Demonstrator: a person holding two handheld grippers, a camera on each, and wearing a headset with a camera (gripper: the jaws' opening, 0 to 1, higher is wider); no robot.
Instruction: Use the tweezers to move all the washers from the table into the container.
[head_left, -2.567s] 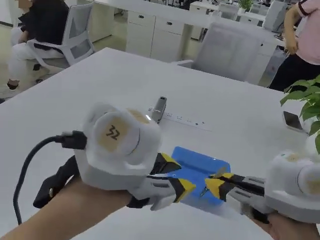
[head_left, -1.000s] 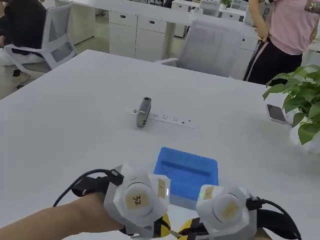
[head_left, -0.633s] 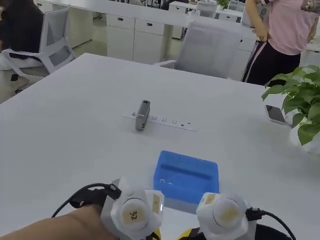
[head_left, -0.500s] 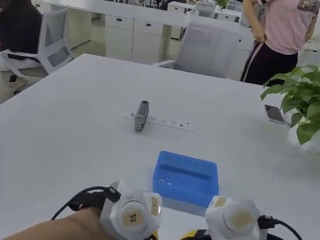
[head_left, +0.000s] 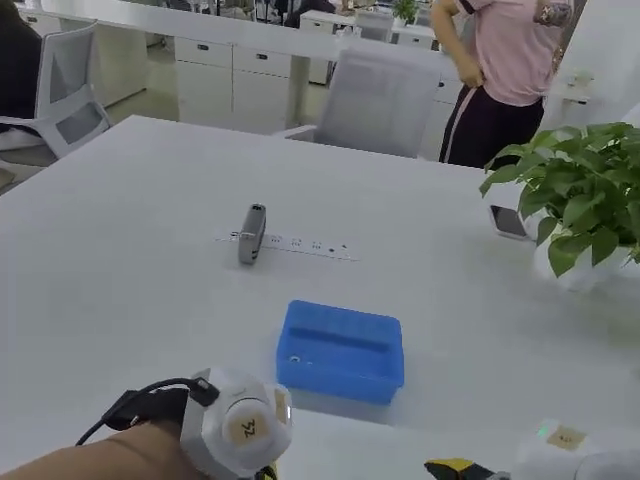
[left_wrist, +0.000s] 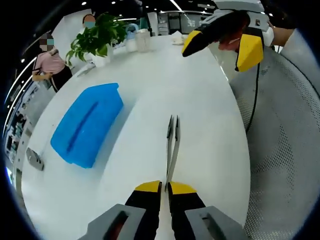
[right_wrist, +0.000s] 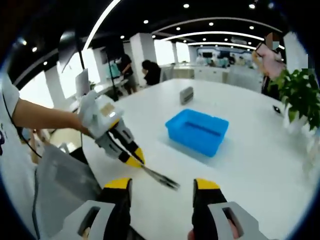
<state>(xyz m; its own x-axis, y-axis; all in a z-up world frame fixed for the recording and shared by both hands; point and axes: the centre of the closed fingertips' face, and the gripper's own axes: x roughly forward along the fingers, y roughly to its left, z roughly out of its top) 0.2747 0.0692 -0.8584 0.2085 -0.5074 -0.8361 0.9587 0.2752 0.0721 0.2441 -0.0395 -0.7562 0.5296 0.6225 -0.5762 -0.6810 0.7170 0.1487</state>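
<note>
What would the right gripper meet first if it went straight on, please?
Likely the tweezers, whose tip lies just ahead of the right gripper; beyond them, the container. Depth is unclear.

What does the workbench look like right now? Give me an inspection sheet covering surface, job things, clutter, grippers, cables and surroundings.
Surface: white table, nothing spilled.
Job's things: blue container, open; tweezers over the table; one pale speck inside the container, maybe a washer, too small to tell.
Clutter: power strip, grey device, phone, potted plant.
Grippers: left gripper shut on the tweezers; right gripper open, empty.
Cables: black cable at the left gripper.
Surroundings: office chair, standing person.
</note>
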